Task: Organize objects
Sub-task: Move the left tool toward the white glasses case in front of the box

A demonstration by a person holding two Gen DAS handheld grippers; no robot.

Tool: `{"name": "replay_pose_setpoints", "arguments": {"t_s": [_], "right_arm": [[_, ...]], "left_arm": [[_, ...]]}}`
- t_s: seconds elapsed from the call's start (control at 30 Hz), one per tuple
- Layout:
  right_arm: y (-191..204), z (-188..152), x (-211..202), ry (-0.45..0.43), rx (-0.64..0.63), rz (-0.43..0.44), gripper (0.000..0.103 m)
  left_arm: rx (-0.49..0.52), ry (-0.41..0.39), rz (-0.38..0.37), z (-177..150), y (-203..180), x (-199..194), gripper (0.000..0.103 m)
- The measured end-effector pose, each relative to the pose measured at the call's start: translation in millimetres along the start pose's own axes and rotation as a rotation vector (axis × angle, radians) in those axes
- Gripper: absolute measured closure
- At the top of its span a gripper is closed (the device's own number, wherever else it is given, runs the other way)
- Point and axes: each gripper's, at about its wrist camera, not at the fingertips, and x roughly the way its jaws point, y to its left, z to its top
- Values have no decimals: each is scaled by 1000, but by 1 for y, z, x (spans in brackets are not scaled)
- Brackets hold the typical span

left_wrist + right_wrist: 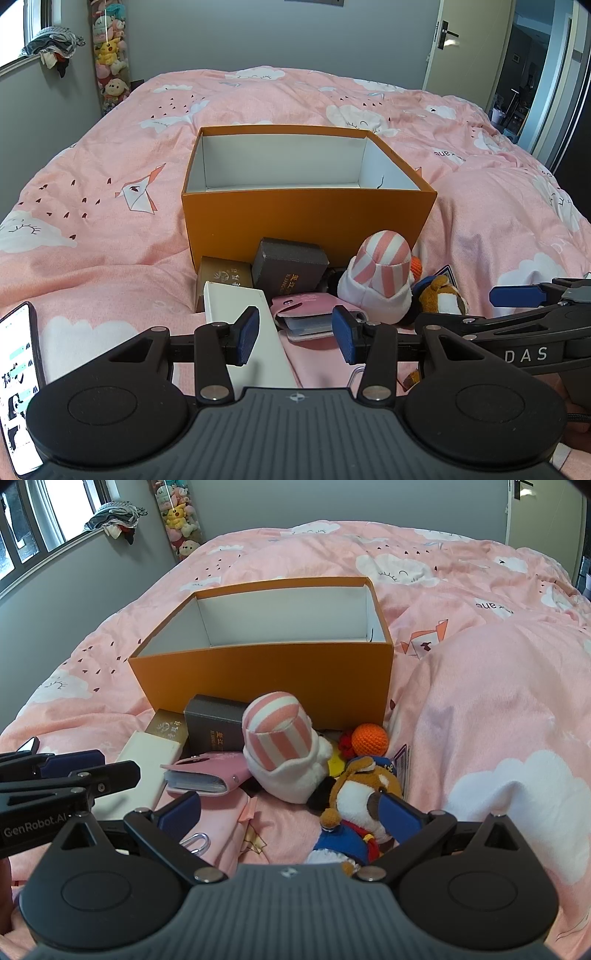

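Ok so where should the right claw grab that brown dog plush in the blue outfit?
Probably across the dog plush at its head or chest, coming down from above. It lies on its back on the bedspread, already between the open right claw, and soft stuffing should squeeze.

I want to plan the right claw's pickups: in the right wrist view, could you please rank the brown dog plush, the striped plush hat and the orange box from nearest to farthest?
1. Brown dog plush, between the open right claw's fingers, toward the right one.
2. Striped plush hat, just beyond, centre.
3. Orange box, behind the pile, its visible interior empty.
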Motion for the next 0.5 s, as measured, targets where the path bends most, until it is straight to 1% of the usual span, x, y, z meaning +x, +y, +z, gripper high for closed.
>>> {"name": "replay_pose_setpoints", "arguments": {"t_s": [0.5], "right_arm": [[0,-1,1,8,-1,1,1]], "left_arm": [[2,0,-6,-1,-1,0,51]]}}
